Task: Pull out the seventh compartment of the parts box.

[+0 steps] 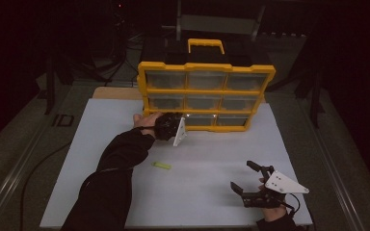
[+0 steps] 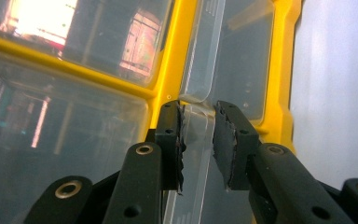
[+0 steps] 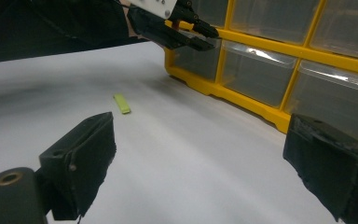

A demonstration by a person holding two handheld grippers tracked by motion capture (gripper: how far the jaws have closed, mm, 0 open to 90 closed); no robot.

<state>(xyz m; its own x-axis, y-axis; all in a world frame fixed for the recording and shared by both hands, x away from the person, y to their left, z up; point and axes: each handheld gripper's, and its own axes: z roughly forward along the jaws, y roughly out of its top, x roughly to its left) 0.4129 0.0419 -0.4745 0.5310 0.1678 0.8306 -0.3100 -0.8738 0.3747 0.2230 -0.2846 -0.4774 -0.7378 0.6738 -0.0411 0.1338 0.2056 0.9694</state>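
Observation:
A yellow drawer cabinet (image 1: 204, 91) with clear drawers stands upright at the back of the white table (image 1: 125, 120). My left gripper (image 1: 183, 124) reaches its bottom-left drawer (image 1: 200, 120). In the left gripper view the left gripper (image 2: 198, 109) has its pads against both sides of that drawer's clear pull tab (image 2: 196, 135). My right gripper (image 1: 239, 174) rests near the table's front right, jaws wide apart with nothing between them. In the right gripper view the right gripper (image 3: 200, 126) looks toward the cabinet (image 3: 242, 95) and the left gripper (image 3: 207, 37).
A small yellow-green flat piece (image 1: 162, 165) lies on the table in front of the person's left forearm (image 1: 120, 154), also in the right gripper view as the green piece (image 3: 121, 103). Dark surroundings ring the table. A carry handle (image 1: 205, 44) tops the cabinet.

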